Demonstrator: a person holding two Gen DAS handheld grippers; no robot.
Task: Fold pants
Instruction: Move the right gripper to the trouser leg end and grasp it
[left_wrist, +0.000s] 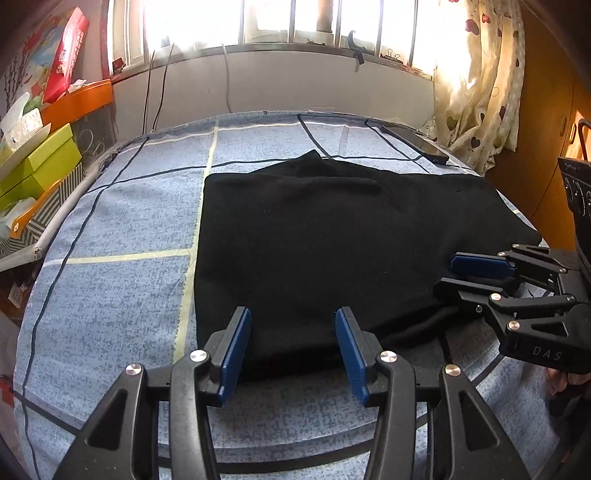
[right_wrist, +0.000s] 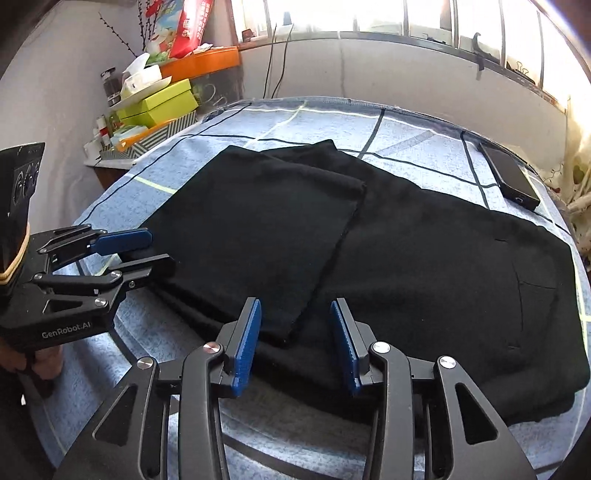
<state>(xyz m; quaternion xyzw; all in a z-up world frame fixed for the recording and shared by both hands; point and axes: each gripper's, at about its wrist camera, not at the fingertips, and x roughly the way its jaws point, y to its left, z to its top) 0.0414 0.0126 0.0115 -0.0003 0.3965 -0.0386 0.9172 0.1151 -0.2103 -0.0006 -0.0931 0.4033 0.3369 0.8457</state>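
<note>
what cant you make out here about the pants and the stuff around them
- Black pants: seams and waistband lost in dark cloth, both views.
- Their near hem, left wrist view: behind the left tongs.
- Dark flat device: too small to identify.
- Window: overexposed, nothing outside readable.
- Red pack: print too small to read.

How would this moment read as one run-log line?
pants: partly folded on bed | left gripper: open, empty | right gripper: open, empty
</note>
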